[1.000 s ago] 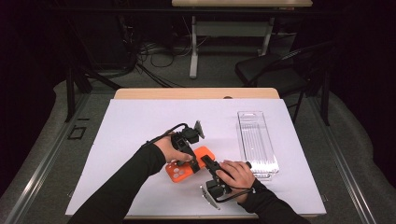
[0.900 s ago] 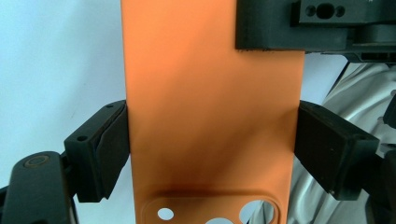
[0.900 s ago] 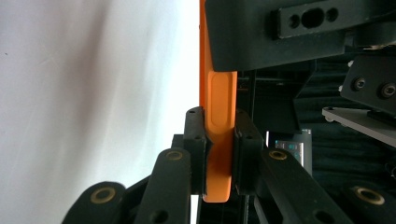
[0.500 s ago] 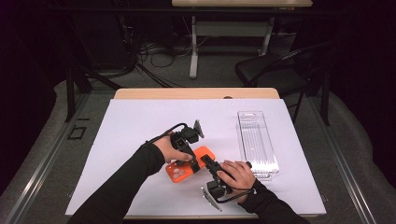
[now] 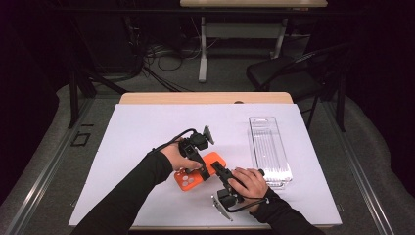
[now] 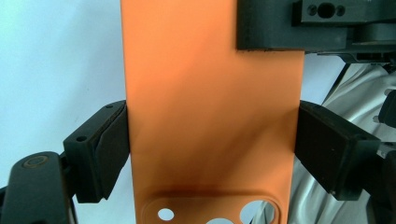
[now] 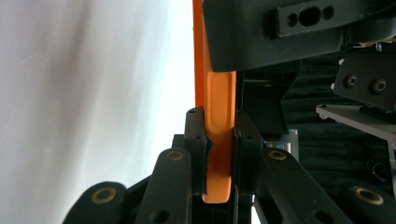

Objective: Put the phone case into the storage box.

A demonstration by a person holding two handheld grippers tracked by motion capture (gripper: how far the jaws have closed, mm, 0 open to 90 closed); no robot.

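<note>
**Orange phone case pinched at both ends, above the white mat**

Taking the orange phone case (image 5: pixel 198 171) as the landmark, the right gripper (image 5: pixel 219 170) is nearest me, coming at the case's end farthest from the camera cutouts. In the right gripper view its jaws stand almost fully closed, clamping the thin rim of the case (image 7: pixel 218 140) edge-on, so the case runs straight away from those jaws along its long axis.

On the far side of the case the left gripper (image 5: pixel 201 171) reaches across it. In the left gripper view its jaws stand wide and span the case's (image 6: pixel 210 116) short width, one pad against each long edge, just above the camera cutouts. So the left grip crosses the case and the right grip lies in line with it. I judge that any coming pull or flex would run along that long axis, with the right hand (image 5: pixel 247 182) at the near end and the left hand (image 5: pixel 177 157) holding the body.

The case sits over the white mat (image 5: pixel 137 142), near its front middle. To the right of the case lies a clear plastic tray (image 5: pixel 268 149), well apart from both grips. Beyond the mat, a strip of wooden table edge (image 5: pixel 205 98) shows.

I can read no brand, label or writing on the case, the tray or the grippers.
</note>
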